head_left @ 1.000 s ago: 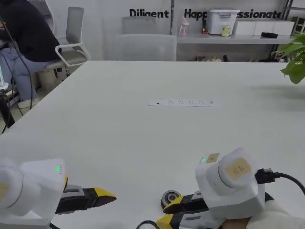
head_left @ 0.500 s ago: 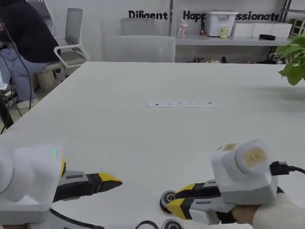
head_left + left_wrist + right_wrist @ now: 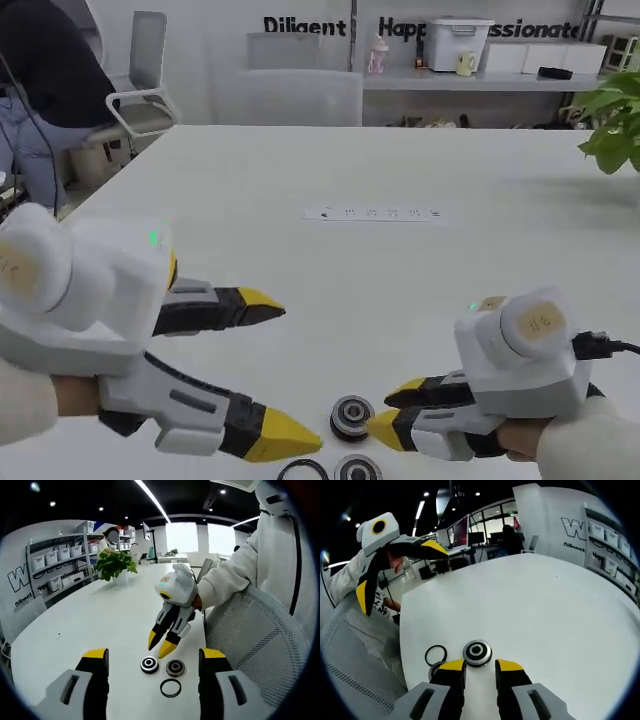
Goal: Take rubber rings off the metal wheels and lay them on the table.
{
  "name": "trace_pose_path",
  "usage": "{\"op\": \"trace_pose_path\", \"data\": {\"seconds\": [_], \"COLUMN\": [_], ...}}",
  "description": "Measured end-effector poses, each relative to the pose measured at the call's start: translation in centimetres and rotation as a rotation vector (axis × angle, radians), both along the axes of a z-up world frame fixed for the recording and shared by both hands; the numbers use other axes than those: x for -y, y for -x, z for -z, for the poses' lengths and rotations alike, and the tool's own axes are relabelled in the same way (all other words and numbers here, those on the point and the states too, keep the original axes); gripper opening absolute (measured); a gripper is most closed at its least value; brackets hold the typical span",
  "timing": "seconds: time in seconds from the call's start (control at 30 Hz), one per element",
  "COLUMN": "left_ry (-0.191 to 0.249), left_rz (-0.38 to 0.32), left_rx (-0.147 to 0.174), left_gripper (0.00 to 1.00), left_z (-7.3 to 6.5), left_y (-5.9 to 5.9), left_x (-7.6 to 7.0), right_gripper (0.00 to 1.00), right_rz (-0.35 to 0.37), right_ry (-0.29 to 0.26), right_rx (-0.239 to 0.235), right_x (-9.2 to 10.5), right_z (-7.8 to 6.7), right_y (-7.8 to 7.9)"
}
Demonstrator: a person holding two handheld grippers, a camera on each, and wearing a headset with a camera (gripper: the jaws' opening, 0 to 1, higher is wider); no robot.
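While you hold both tools over the white surface [image 3: 400,280], the left hand-held gripper [image 3: 280,368] stands with its jaws spread wide and nothing between them. The right hand-held gripper [image 3: 393,408] has its jaws nearly together, with a narrow gap, and pinches nothing. Its tips sit just beside a wheel [image 3: 351,415], which lies flat on the surface. A second wheel [image 3: 357,468] lies just beside the first, nearer you at the lower edge of the head view. One loose ring [image 3: 303,470] lies flat just left of the second wheel. In the left gripper view, both wheels and the ring lie ahead, between its spread jaws. You cannot tell whether either wheel carries a ring.
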State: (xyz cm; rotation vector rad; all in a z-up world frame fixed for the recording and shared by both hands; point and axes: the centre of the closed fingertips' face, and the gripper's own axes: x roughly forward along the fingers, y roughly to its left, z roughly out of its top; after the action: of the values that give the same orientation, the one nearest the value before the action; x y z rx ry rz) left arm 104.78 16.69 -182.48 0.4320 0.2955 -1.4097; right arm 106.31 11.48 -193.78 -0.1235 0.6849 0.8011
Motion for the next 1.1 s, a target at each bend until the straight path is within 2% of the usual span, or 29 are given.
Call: {"op": "trace_pose_path", "data": {"seconds": [0.13,0.23,0.27,0.37,0.47,0.53,0.6,0.67,0.7,0.73,0.77,0.87,0.93,1.1], "left_ry": [0.004,-0.006,-0.005,0.039,0.051,0.049,0.044,0.057,0.067,0.07,0.07,0.039,0.019,-0.02], "left_rz": [0.027,0.033,0.037,0.031,0.035,0.034,0.005,-0.021,-0.037,-0.041,-0.059,-0.089,-0.089,-0.086], "left_rx": [0.033,0.041,0.042,0.022,0.019,0.03,0.042,0.035,0.013,0.006,-0.006,-0.034,-0.053,-0.041], "left_gripper": [0.7,0.69,0.68,0.63,0.61,0.61,0.61,0.61,0.61,0.61,0.61,0.62,0.61,0.55], "left_z": [-0.5,-0.4,-0.4,-0.7,-0.5,0.0,0.8,1.4,1.9,2.1,3.1,5.3,6.3,7.7], "left_y": [-1.2,-2.2,-2.4,-3.0,-3.3,-3.5,-4.3,-4.7,-4.7,-4.7,-4.9,-4.8,-4.6,-4.3], "left_x": [1.6,2.6,2.9,4.2,4.9,5.2,5.1,5.0,4.9,4.9,4.6,3.9,3.7,3.8], "right_gripper": [0.21,0.22,0.22,0.22,0.23,0.23,0.23,0.23,0.23,0.23,0.24,0.24,0.24,0.25], "right_rz": [0.009,0.005,0.003,-0.001,-0.002,-0.004,-0.006,-0.008,-0.008,-0.009,-0.012,-0.016,-0.019,-0.025], "right_ry": [0.003,0.008,0.009,0.014,0.011,0.01,0.006,0.006,0.006,0.005,0.004,0.007,0.004,0.008], "right_rx": [-0.01,-0.014,-0.015,-0.02,-0.021,-0.019,-0.018,-0.019,-0.021,-0.022,-0.025,-0.025,-0.019,-0.008], "right_x": [0.4,0.4,0.4,0.3,0.3,0.3,0.2,0.1,0.1,0.1,0.0,0.0,-0.1,0.0], "right_z": [0.3,0.5,0.6,0.8,0.8,0.8,0.8,0.9,0.9,0.9,1.0,1.1,1.0,0.9], "right_y": [0.0,0.1,0.2,0.3,0.3,0.3,0.3,0.3,0.3,0.3,0.4,0.4,0.3,0.2]}}
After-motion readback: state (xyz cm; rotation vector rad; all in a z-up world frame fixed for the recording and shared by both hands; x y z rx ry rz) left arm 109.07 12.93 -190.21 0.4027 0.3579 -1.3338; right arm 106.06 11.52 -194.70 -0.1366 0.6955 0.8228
